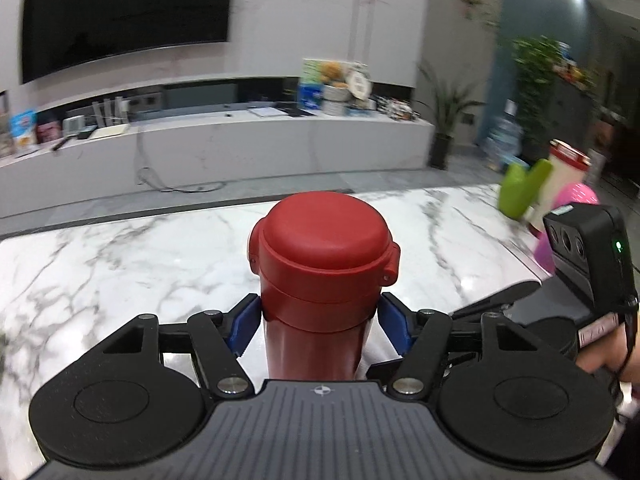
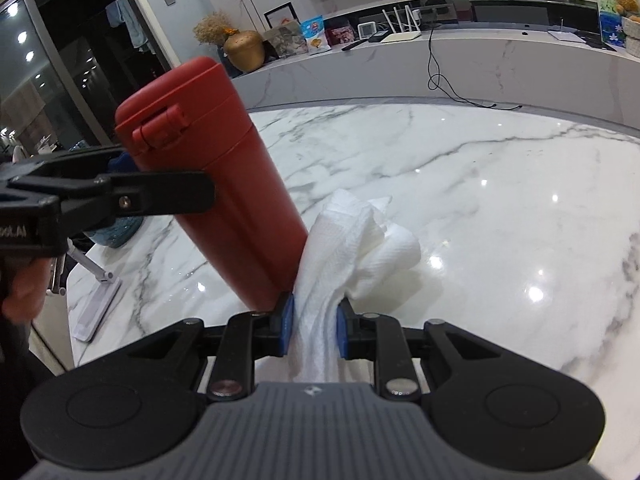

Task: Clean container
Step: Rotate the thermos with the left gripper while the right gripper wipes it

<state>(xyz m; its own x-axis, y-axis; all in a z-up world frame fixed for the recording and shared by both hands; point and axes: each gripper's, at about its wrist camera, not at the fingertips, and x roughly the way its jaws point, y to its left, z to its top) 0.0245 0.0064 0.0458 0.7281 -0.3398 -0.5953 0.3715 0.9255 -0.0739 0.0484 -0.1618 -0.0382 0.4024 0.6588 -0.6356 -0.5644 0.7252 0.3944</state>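
Note:
A red lidded bottle (image 1: 320,264) is clamped just below its cap by my left gripper (image 1: 318,322), above the white marble table (image 1: 120,264). In the right wrist view the bottle (image 2: 224,184) is tilted, with its closed flip lid up and left. My right gripper (image 2: 313,328) is shut on a crumpled white paper towel (image 2: 352,252). The towel lies against the bottle's lower right side. The left gripper's arm (image 2: 132,196) crosses in front of the bottle in that view.
At the table's right end stand a green object (image 1: 520,192), a cream jar with a red lid (image 1: 564,176) and a pink object (image 1: 576,196). The right gripper unit (image 1: 588,252) shows there too. A white stand (image 2: 96,300) lies at the table's left edge.

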